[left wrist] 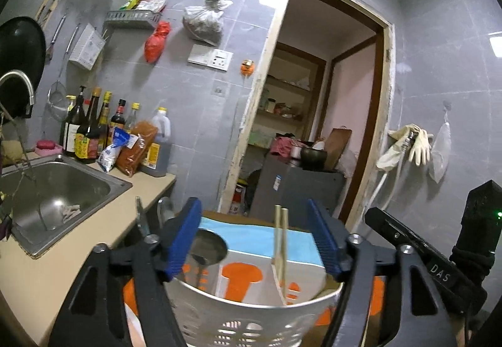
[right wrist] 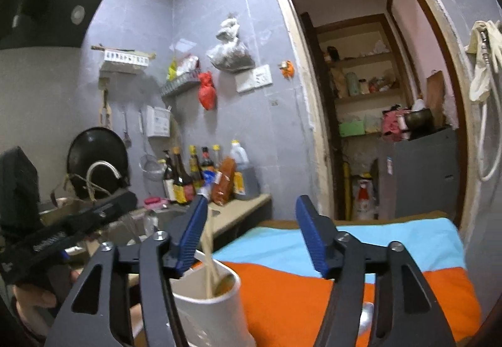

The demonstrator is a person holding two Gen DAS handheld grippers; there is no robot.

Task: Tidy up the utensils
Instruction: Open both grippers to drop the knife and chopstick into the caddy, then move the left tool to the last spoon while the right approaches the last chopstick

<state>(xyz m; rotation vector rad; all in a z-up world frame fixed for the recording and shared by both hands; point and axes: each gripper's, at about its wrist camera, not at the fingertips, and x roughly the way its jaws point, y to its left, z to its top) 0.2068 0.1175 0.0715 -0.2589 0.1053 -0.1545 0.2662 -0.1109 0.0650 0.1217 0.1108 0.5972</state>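
A white perforated plastic utensil holder (left wrist: 251, 312) sits at the bottom centre of the left wrist view, on an orange, blue and white cloth (right wrist: 345, 293). In it stand a pair of pale wooden chopsticks (left wrist: 280, 240) and a round steel ladle (left wrist: 209, 248). The left gripper (left wrist: 254, 240) and the right gripper (right wrist: 251, 237) both gape, released, grasping nothing. A steel sink (left wrist: 62, 187) lies at left.

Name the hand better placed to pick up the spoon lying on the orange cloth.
Right, I'd say. The spoon lies on the orange cloth just below the open right tool, between its fingers. The left tool, also open, hangs over the white holder with the chopsticks.
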